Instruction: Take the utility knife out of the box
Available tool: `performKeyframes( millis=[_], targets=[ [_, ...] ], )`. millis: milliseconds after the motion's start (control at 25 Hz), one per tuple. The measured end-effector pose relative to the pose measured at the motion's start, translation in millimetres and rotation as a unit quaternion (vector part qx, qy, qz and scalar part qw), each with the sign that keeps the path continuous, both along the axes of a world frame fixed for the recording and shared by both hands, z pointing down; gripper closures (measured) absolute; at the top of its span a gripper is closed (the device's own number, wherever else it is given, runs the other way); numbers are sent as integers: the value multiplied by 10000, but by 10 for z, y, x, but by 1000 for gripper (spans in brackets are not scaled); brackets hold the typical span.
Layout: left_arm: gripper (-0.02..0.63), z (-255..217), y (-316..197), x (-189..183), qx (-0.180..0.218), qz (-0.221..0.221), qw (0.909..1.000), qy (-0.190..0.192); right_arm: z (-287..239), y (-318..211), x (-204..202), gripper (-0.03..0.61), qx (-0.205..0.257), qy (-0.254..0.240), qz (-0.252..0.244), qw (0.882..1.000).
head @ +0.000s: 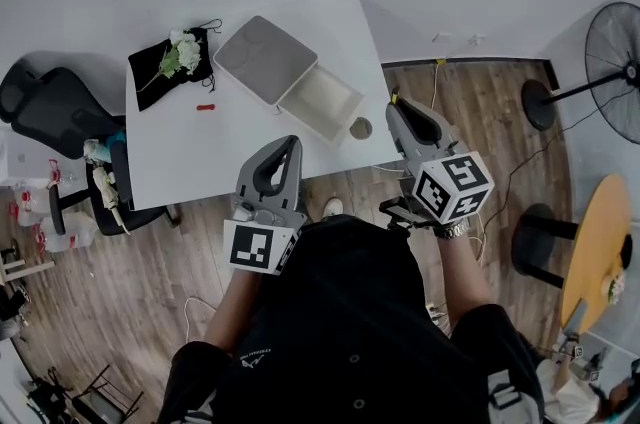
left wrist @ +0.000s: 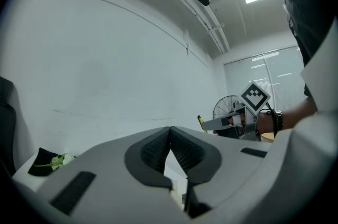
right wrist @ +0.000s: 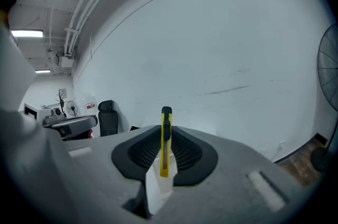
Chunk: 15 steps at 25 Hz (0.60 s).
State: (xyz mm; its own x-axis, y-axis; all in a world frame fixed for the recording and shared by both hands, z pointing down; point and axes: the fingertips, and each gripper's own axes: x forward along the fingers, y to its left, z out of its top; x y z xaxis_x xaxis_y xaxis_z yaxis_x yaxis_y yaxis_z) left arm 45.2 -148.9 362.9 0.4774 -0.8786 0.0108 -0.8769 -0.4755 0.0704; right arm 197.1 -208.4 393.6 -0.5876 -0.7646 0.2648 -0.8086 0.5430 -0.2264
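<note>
The only print I can make out is the black-and-white square markers on the cubes [head: 452, 187] of both tools. A small logo on the person's black clothing [head: 350, 312] is too small to read.

The right hand-held gripper [head: 398, 109] is pinching the yellow utility knife [right wrist: 165, 139]. The knife stands upright between the two ribbed pads, and its black end sticks up above them. It is outside the box, just beside the right edge of the white table [head: 200, 157].

The left hand-held gripper [left wrist: 170, 132] has its jaws pressed together at the tips, with nothing between them.

The white box [head: 322, 102] lies open on the table and shows only its pale inside. Its grey lid [head: 265, 59] touches it on the left. A small round grey thing [head: 361, 128] lies just beside the box.
</note>
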Motion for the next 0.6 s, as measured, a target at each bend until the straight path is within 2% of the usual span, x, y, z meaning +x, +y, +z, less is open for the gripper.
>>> performKeyframes(
  millis=[80,200,600],
  targets=[
    [609,-15,29,43,30,-7,9999,101,-25,87,46,515,46,-98,42,9999],
    [609,31,75,101,-2,17,10000,-34,-52,227,113,515,164,-144,82,9997],
    [608,61,143,203,-7,-50,10000,-21,38,569,318,515,330,-358,213,9986]
  ],
)
